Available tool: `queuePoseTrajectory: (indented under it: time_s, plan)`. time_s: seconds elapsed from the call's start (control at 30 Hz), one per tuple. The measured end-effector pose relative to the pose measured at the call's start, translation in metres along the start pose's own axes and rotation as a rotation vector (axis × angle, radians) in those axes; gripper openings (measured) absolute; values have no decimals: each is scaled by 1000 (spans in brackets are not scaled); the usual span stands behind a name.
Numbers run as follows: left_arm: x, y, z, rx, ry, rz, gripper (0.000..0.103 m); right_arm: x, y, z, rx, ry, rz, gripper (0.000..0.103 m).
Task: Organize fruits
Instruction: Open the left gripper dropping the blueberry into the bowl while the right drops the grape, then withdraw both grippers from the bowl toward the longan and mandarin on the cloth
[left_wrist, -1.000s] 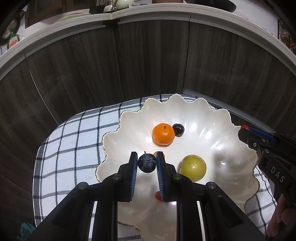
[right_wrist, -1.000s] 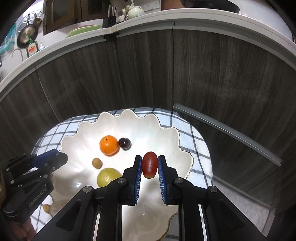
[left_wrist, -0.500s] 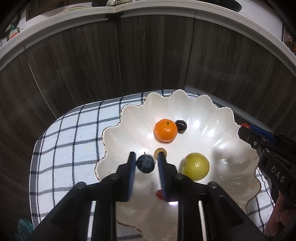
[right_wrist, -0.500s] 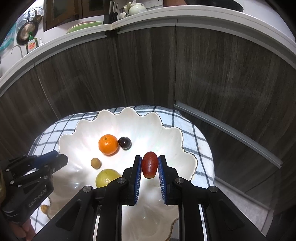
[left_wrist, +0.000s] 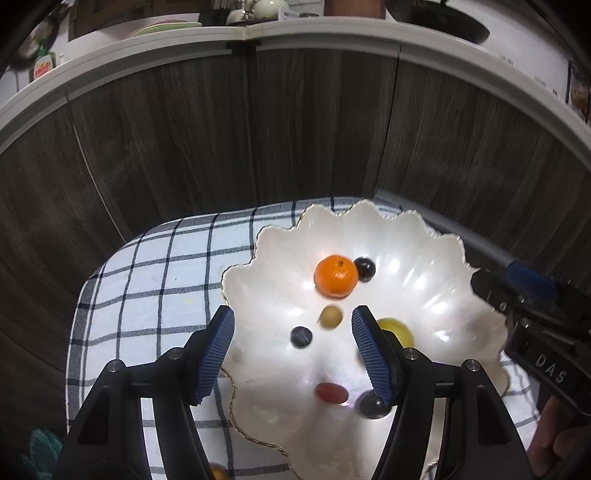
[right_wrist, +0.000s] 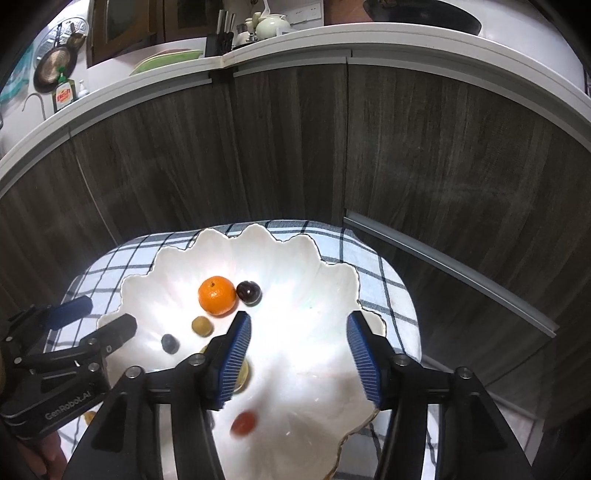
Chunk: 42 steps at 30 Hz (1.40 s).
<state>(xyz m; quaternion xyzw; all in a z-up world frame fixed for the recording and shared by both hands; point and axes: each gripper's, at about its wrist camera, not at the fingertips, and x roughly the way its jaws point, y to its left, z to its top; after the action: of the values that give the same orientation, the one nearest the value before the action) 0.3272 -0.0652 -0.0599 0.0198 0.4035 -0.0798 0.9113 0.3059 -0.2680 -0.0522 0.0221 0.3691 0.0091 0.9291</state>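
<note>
Both the left gripper (left_wrist: 291, 328) and the right gripper (right_wrist: 298, 330) hang over the white bowl (left_wrist: 424, 243) with jaws spread wide, holding nothing. In the left wrist view, the orange (left_wrist: 336, 276) lies at 12 o'clock in the bowl, the blue plum (left_wrist: 301, 336) near the centre, and the red fruit (left_wrist: 331, 393) at 6 o'clock.

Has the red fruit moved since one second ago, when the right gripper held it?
Yes. The red fruit has left the now open right gripper and lies blurred in the white bowl, nearer the camera than the orange.
</note>
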Motion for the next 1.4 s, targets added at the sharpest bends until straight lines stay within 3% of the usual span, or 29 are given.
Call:
queuePoseTrajectory:
  time_s: [0.6,1.03,1.17,1.4]
  plan:
    - [-44,16,-6,14,-50,34,66,-35,14,-1,11,-47,12,60]
    - [-75,51,-28,-37,-78,67,75,-64,49,-14,-18,-67,37,60]
    - [-83,61,-36,-55,-87,72,80,-71,57,-20,-18,-75,44,73]
    - [-95,76,-49,-72,-98,90,87,-80,75,-30,-40,-77,50,73]
